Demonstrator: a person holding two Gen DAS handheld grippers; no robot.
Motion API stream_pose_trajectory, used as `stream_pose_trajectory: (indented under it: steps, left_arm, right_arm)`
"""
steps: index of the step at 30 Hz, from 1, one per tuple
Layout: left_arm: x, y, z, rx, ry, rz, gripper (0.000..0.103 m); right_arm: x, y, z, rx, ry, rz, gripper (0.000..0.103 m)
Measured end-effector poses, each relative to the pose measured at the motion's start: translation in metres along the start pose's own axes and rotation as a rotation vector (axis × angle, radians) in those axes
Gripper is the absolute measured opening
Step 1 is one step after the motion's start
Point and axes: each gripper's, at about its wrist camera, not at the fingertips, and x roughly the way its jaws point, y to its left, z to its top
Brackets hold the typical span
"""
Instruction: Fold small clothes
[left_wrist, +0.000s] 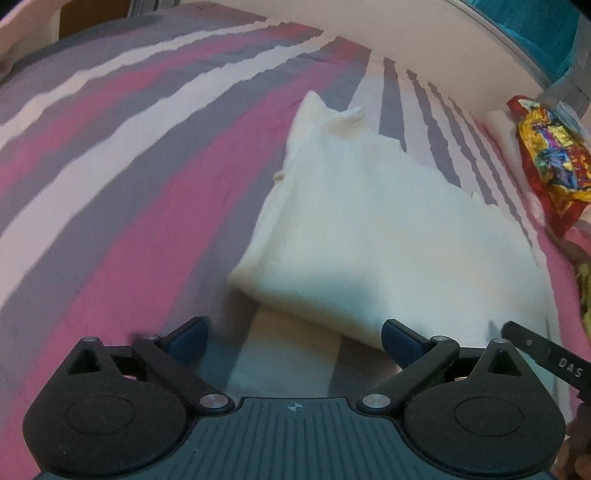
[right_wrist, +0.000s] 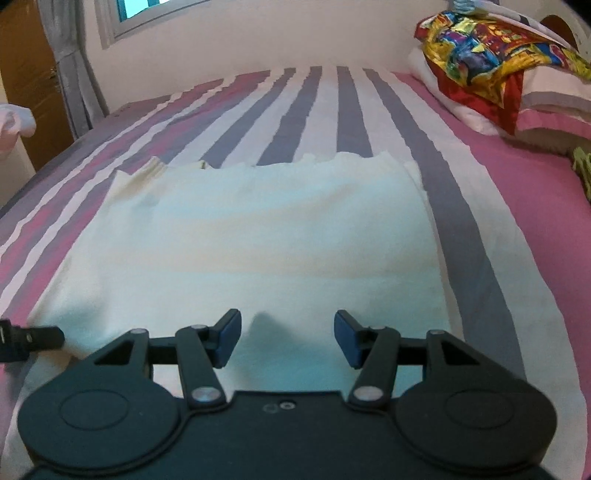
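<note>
Stuff around the bed, nothing fancy

Pink, grey and white striped bedsheet (right_wrist: 461, 206), a shiny multicoloured cloth (right_wrist: 476, 48) heaped on pillows (right_wrist: 554, 96) at the far right, grey curtain (right_wrist: 70, 66) by a window (right_wrist: 147, 11), wooden door (right_wrist: 22, 74) off left.

Blurred throughout by motion in the left wrist view, with the white garment (left_wrist: 369, 236) losing its weave and its near right corner behind the right gripper (left_wrist: 546, 356), itself cut by the frame edge. Cropped at right, the colourful cloth (right_wrist: 480, 62). Hidden under the garment, part of the striped bedsheet (right_wrist: 295, 110).
</note>
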Motion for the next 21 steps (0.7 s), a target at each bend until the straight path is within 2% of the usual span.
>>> stream_pose_trajectory:
  steps: [3, 8, 14, 15, 17, 19, 21]
  left_arm:
    - [0.001, 0.004, -0.005, -0.066, 0.000, -0.052, 0.100]
    - [0.017, 0.016, 0.000, -0.261, -0.024, -0.132, 0.100]
    - [0.046, 0.017, 0.015, -0.375, -0.073, -0.210, 0.099]
    - [0.051, 0.018, 0.020, -0.394, -0.086, -0.224, 0.096]
    - [0.060, 0.018, 0.027, -0.418, -0.105, -0.243, 0.081]
    - [0.068, 0.019, 0.032, -0.446, -0.114, -0.265, 0.076]
    - [0.076, 0.020, 0.038, -0.477, -0.134, -0.289, 0.076]
  right_arm:
    - [-0.003, 0.004, -0.002, 0.001, -0.001, 0.014, 0.055]
    - [-0.004, 0.007, -0.003, 0.000, -0.002, 0.031, 0.056]
    - [0.003, 0.013, 0.001, -0.018, -0.017, 0.032, 0.056]
    - [0.007, 0.015, 0.003, -0.020, -0.016, 0.034, 0.056]
    - [0.014, 0.018, 0.008, -0.022, -0.020, 0.035, 0.056]
    - [0.024, 0.023, 0.017, -0.037, -0.024, 0.033, 0.056]
    - [0.036, 0.028, 0.029, -0.054, -0.036, 0.016, 0.056]
